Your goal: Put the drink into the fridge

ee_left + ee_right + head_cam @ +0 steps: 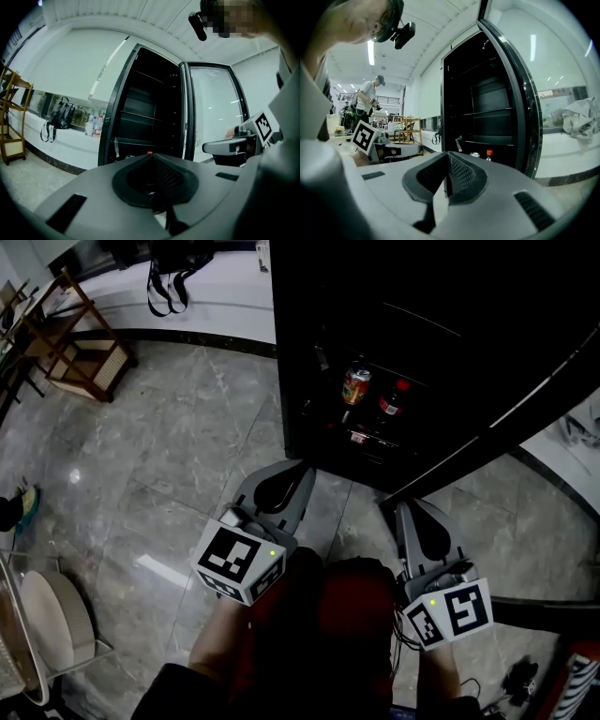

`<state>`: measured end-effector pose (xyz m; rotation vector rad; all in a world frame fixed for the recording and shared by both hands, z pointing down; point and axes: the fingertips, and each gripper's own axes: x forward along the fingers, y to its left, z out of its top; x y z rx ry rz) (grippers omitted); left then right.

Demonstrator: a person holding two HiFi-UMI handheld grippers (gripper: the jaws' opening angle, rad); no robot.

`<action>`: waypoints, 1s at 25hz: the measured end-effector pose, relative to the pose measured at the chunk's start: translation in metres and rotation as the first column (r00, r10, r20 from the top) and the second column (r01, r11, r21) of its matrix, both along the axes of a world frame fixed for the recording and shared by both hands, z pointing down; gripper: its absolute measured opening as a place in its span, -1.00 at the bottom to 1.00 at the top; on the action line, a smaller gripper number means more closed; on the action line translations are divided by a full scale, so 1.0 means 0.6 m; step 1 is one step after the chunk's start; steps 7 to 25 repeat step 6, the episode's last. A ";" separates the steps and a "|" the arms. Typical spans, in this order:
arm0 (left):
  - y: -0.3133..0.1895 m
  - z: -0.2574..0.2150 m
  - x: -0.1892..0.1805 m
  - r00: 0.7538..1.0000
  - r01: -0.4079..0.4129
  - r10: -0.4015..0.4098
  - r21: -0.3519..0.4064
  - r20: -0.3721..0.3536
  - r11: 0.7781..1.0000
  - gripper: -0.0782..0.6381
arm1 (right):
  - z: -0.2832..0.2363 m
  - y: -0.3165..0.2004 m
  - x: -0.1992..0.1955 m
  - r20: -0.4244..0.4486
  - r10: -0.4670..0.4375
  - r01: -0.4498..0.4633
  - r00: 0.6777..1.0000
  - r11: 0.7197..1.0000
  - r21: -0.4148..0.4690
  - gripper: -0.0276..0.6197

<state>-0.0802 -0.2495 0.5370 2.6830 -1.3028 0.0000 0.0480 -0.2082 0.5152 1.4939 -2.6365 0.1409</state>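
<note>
The black fridge (309, 352) stands open, its door (506, 432) swung out to the right. On a low shelf inside stand a drink can (356, 385) and a red-capped bottle (394, 401); the right gripper view shows the can (475, 154) and the bottle (489, 153) too. My left gripper (292, 474) is shut and holds nothing, just in front of the fridge's left side. My right gripper (407, 510) is also shut and holds nothing, near the door's lower edge. Both point at the fridge: left gripper (151, 157), right gripper (447, 155). The upper shelves (145, 115) look bare.
A wooden rack (80, 334) stands at the far left on the grey stone floor. A dark bag (173, 282) hangs off the white counter beside the fridge. White plates in a rack (52, 615) sit at lower left. A person (370, 101) stands in the background.
</note>
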 end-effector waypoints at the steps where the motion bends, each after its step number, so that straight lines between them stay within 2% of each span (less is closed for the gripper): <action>1: 0.001 0.003 0.001 1.000 -0.007 0.007 -0.001 -0.004 1.000 -0.75 | 0.003 0.002 0.003 0.009 0.005 -0.005 1.000 1.000 -0.004 -0.86; 6: -0.005 0.023 0.015 0.995 -0.074 0.072 -0.028 -0.062 0.997 -0.75 | 0.014 0.016 0.020 0.045 0.032 -0.031 0.998 0.999 -0.026 -0.86; 25: -0.005 0.023 0.015 0.995 -0.074 0.072 -0.028 -0.062 0.997 -0.75 | 0.014 0.016 0.020 0.045 0.032 -0.031 0.998 0.999 -0.026 -0.86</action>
